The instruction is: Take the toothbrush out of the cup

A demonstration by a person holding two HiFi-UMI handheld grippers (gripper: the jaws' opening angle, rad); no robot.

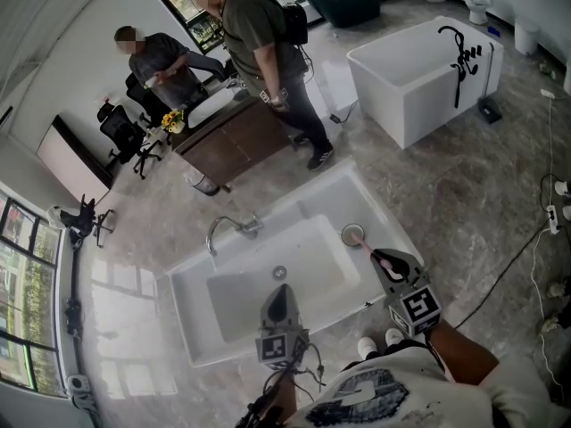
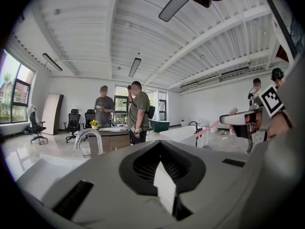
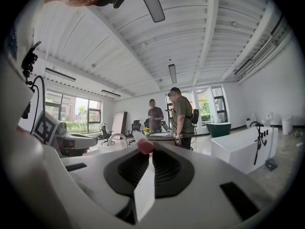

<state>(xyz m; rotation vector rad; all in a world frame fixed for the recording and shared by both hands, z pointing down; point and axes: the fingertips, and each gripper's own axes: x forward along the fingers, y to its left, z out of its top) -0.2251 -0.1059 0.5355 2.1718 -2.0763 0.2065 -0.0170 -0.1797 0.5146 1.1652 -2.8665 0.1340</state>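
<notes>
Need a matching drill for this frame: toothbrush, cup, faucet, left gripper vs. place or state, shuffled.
Things:
1 toothbrush
2 cup
3 faucet
4 left gripper

Place or state:
A on the sink ledge
B shut, empty, over the sink
C pink, clamped in the right gripper
D chrome, curved

Pairs: 1-C, 2-A, 3-D, 4-B.
</notes>
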